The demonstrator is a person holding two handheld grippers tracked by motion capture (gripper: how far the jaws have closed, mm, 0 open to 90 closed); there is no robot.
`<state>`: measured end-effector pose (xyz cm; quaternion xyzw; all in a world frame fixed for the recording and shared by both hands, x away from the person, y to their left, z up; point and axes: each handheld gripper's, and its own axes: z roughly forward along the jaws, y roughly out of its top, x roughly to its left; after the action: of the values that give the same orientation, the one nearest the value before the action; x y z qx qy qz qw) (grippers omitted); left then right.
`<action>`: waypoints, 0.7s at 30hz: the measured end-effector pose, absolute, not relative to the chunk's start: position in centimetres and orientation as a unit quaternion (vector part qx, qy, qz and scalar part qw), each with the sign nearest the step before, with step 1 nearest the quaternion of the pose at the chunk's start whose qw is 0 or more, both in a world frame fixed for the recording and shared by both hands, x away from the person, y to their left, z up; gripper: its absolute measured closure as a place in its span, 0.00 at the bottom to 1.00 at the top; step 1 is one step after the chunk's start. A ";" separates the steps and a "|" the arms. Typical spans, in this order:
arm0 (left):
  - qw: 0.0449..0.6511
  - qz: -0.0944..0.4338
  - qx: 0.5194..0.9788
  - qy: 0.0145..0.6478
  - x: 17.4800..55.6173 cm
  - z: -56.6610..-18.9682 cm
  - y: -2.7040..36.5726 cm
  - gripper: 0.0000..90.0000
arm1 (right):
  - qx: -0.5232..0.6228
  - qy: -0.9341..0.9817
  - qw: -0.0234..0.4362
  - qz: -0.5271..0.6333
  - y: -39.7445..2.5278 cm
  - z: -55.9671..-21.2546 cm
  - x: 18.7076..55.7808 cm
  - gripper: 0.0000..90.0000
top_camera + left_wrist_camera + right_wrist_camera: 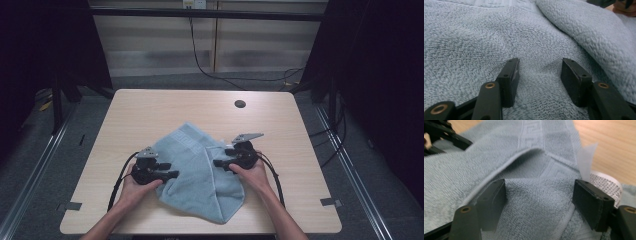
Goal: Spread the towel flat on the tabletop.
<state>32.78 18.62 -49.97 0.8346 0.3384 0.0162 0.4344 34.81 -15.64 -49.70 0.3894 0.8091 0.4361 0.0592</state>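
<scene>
A light blue-grey terry towel (200,175) lies crumpled on the wooden table (150,105), one part folded over the rest. My left gripper (169,175) rests at the towel's left edge, held by a hand. In the left gripper view the gripper (540,62) is open, jaws spread over flat towel (474,37), with a thick fold to the right. My right gripper (218,163) sits at the towel's right side. In the right gripper view it (540,183) is open, its jaws standing either side of a raised fold of towel (534,200). A white printed care label (604,182) lies beside the right jaw.
A round cable hole (240,104) sits near the table's far edge. Tape marks (74,205) lie at the front corners. Bare wood spreads around the towel. Black cables (210,70) run on the floor beyond the table. Dark frames stand at both sides.
</scene>
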 end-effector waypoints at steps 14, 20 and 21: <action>0.453 0.050 0.821 0.343 32.5 -48.1 19.3 0.48 | 0.363 0.826 0.068 0.425 -13.0 -50.2 34.7 0.91; 0.416 0.068 0.838 0.348 32.8 -49.1 20.2 0.59 | 0.361 0.820 0.072 0.438 -13.6 -48.8 34.5 0.94; 0.416 0.068 0.838 0.348 32.8 -49.1 20.2 0.59 | 0.363 0.816 0.074 0.443 -13.9 -48.5 34.2 0.94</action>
<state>32.80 20.17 -49.06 0.8378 0.3478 0.0675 0.4155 34.24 -13.91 -48.49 0.3634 0.8162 0.4430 0.0738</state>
